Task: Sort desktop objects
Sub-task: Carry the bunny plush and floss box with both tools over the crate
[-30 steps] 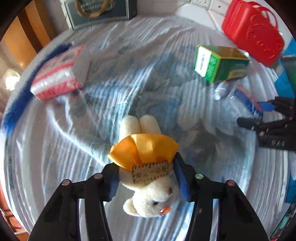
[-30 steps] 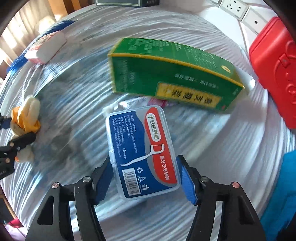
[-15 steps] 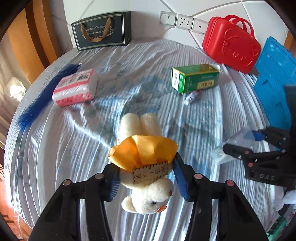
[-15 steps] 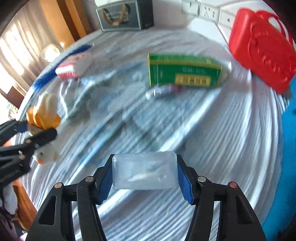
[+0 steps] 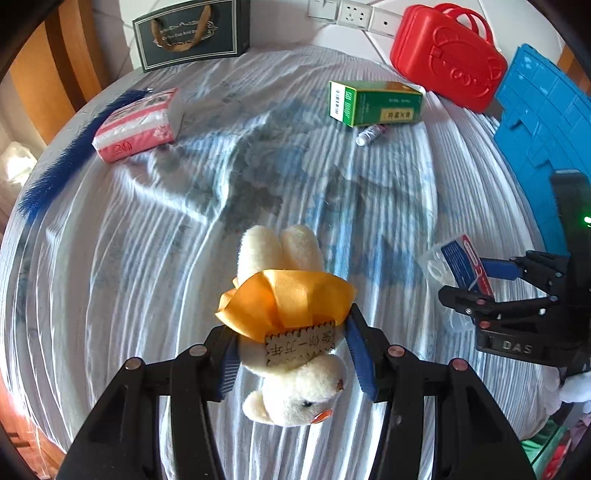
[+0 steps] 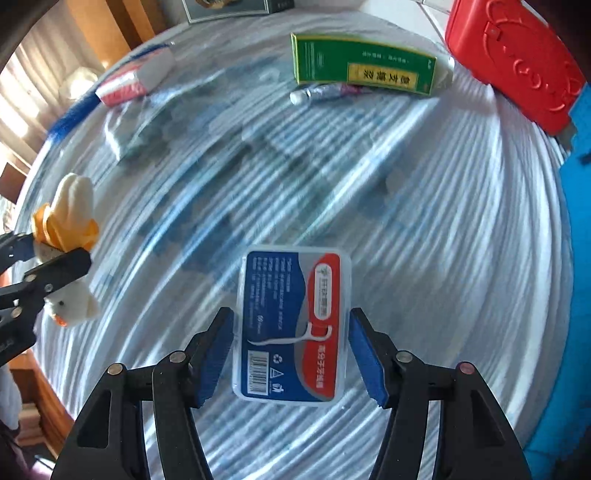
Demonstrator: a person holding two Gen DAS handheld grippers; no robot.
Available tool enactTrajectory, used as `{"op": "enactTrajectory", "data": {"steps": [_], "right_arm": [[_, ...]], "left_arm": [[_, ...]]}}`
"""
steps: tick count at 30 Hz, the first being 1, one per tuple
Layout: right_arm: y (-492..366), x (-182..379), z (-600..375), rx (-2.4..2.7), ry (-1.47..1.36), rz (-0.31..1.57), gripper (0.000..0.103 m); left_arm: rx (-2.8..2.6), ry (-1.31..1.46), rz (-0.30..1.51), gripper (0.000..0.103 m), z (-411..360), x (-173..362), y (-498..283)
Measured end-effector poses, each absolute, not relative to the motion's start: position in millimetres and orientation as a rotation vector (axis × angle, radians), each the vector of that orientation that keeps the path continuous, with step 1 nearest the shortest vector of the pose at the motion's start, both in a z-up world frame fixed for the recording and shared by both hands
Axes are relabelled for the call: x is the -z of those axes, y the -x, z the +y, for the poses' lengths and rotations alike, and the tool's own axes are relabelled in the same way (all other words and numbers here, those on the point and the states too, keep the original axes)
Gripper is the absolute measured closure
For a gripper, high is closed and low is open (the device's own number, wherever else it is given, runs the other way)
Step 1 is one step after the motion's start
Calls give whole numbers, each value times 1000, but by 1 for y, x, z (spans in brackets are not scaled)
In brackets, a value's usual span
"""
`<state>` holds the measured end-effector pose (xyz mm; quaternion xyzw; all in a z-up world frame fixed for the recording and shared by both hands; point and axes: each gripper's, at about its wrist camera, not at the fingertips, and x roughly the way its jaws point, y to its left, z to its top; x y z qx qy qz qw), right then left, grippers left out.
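My left gripper (image 5: 291,343) is shut on a cream plush rabbit (image 5: 291,332) with an orange ribbon and a wooden tag, held above the striped cloth. The rabbit also shows in the right wrist view (image 6: 70,236). My right gripper (image 6: 291,347) is shut on a clear dental floss box (image 6: 291,328) with a blue and red label; the pads touch its sides. The box and right gripper show in the left wrist view (image 5: 458,266) at the right.
A green carton (image 5: 376,101) and a small tube (image 5: 371,133) lie at the back. A red case (image 5: 447,55), a blue mat (image 5: 546,122), a pink tissue pack (image 5: 136,123), a blue feather (image 5: 70,155) and a dark gift bag (image 5: 192,33) ring the cloth.
Both grippers rose and pulled back from the cloth with their objects. The floss box swung from edge-on to label-up in the right gripper.
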<state>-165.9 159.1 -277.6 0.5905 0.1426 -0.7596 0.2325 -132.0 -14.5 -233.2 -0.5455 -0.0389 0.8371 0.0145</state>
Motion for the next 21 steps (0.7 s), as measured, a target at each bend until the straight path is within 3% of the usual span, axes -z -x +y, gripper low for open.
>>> {"op": "enactTrajectory", "data": {"steps": [8,21], "right_arm": [[151,265,158,2172,-1574,390,43],[108,95,211,2453,-1061,204,43]], "left_arm": [[-2612,1640,-78,53,-5,223,125],[-2795,1203,70,52,56,107,114]]}}
